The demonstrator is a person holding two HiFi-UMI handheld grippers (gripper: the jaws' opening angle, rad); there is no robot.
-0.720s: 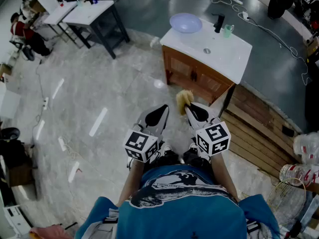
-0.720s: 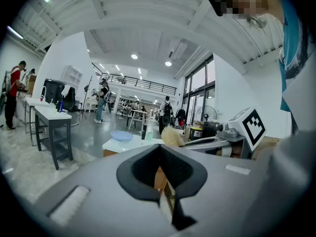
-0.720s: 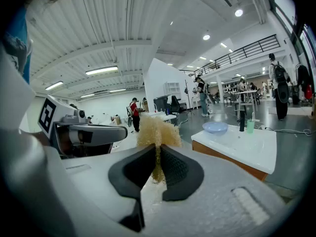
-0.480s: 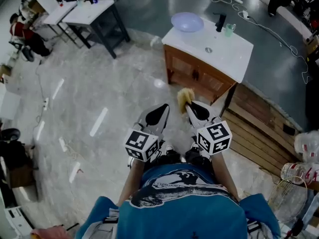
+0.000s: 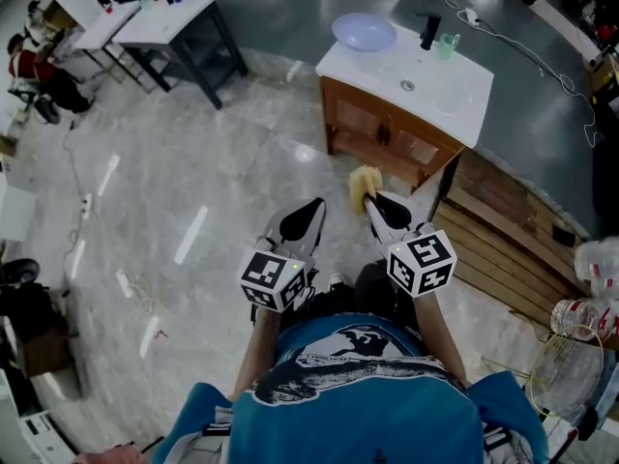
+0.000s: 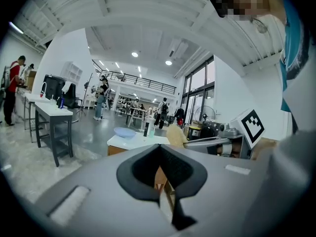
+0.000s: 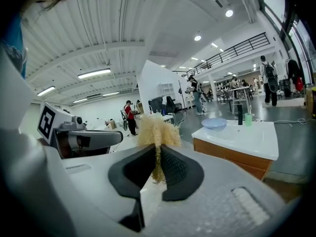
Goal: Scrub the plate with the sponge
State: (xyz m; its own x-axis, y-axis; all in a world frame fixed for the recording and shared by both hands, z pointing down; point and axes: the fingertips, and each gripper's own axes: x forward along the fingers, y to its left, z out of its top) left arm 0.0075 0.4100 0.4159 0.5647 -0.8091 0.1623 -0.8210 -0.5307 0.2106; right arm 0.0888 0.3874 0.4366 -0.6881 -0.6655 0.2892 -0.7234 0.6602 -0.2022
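Observation:
A pale blue plate (image 5: 364, 31) lies on the far left corner of a white sink vanity (image 5: 382, 71), well ahead of me; it also shows as the plate (image 7: 214, 123) in the right gripper view and the plate (image 6: 124, 132) in the left gripper view. My right gripper (image 5: 372, 198) is shut on a fluffy yellow sponge (image 5: 365, 182), whose tuft sticks out past the pads as the sponge (image 7: 157, 132). My left gripper (image 5: 309, 213) is shut with nothing in it, held beside the right one at waist height.
The vanity has wooden doors (image 5: 377, 133), a black tap (image 5: 429, 31) and a green cup (image 5: 445, 46). A wooden pallet (image 5: 513, 235) lies to its right. A dark-legged table (image 5: 179, 22) stands at the back left. People stand in the distance.
The view has shifted slightly toward the vanity; both grippers keep their pose, the sponge still clamped in the right one.

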